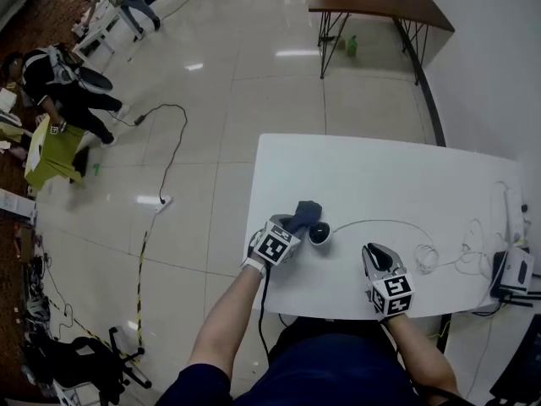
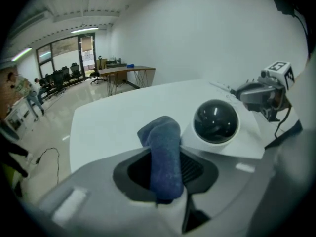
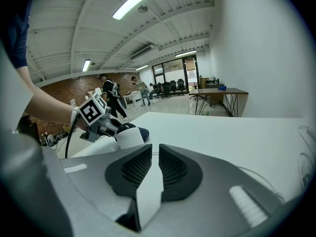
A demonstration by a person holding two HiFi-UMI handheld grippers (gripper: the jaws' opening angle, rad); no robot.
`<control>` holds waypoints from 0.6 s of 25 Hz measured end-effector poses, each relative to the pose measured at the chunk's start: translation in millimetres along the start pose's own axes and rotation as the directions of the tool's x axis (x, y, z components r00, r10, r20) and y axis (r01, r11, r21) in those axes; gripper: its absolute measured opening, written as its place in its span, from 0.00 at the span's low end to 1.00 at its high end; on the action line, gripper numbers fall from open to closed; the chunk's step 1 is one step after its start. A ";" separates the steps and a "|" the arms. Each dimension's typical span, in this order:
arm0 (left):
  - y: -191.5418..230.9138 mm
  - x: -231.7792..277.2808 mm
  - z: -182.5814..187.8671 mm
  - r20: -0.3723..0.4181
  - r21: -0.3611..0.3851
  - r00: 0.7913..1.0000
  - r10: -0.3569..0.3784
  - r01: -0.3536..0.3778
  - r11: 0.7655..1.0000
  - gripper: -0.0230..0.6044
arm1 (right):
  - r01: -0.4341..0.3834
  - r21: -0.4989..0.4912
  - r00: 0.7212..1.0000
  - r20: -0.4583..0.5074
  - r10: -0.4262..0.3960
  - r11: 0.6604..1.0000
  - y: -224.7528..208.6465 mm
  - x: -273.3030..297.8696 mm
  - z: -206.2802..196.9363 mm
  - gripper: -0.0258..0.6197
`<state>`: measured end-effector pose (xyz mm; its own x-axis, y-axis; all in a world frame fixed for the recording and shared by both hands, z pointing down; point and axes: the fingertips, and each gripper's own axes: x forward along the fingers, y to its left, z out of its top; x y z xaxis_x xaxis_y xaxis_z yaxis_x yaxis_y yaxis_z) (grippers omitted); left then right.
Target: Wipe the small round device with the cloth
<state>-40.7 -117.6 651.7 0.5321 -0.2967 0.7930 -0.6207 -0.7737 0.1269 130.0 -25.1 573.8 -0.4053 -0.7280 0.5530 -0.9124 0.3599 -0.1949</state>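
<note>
Nearest, the left forearm (image 1: 228,320) and the right forearm (image 1: 418,345), both bare, reach forward over the front edge of the white desk (image 1: 380,172), each hand carrying one set of tongs, two in all. The right tongs (image 1: 378,254) sit low over the desk and point away from the person, well apart from the device. Their jaws are almost together with only a thin slit between the pads and nothing in it. The left tongs (image 1: 296,227) angle forward and to the right, pinched narrowly on the single cloth (image 1: 306,211). It is dark blue and fuzzy, bunched into a thick roll that stands up out of the pads.

Just beside the cloth's tip sits the one small round device (image 1: 319,233), a white base topped by a glossy black dome. It rests on the desk near the front edge, between the two tongs and closer to the left pair. I cannot tell whether the cloth touches it. One white cable (image 1: 380,222) runs from it to the right.

Farther off, a brown table (image 1: 372,2) stands by the wall.
</note>
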 end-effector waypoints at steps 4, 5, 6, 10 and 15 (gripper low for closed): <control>34.3 -33.2 9.6 0.060 -0.142 0.987 0.148 -0.138 0.980 0.20 | -0.037 -0.036 0.998 0.046 0.039 0.999 5.1 12.3 18.1 0.12; 40.1 -45.0 15.8 0.088 -0.157 0.980 0.179 -0.164 0.974 0.20 | -0.050 -0.041 0.997 0.062 0.052 0.998 6.6 15.6 24.3 0.11; 38.9 -57.8 23.5 0.120 -0.166 0.974 0.194 -0.173 0.971 0.20 | -0.066 -0.038 0.995 0.076 0.068 0.997 8.6 16.8 29.3 0.10; -2.2 -113.3 64.4 0.293 -0.168 0.945 0.149 -0.102 0.981 0.20 | -0.250 0.059 0.957 0.167 0.237 0.966 37.3 9.4 61.7 0.09; -65.6 -183.5 126.8 0.560 -0.097 0.828 -0.037 0.110 0.989 0.20 | -0.727 0.243 0.678 0.399 0.618 0.642 105.8 -18.4 137.2 0.45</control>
<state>-24.6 -83.3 422.3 0.7859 -0.5305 0.3177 -0.6113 -0.7439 0.2700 33.1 -53.7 431.9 -0.8611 -0.5037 -0.0684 -0.3046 0.6191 -0.7238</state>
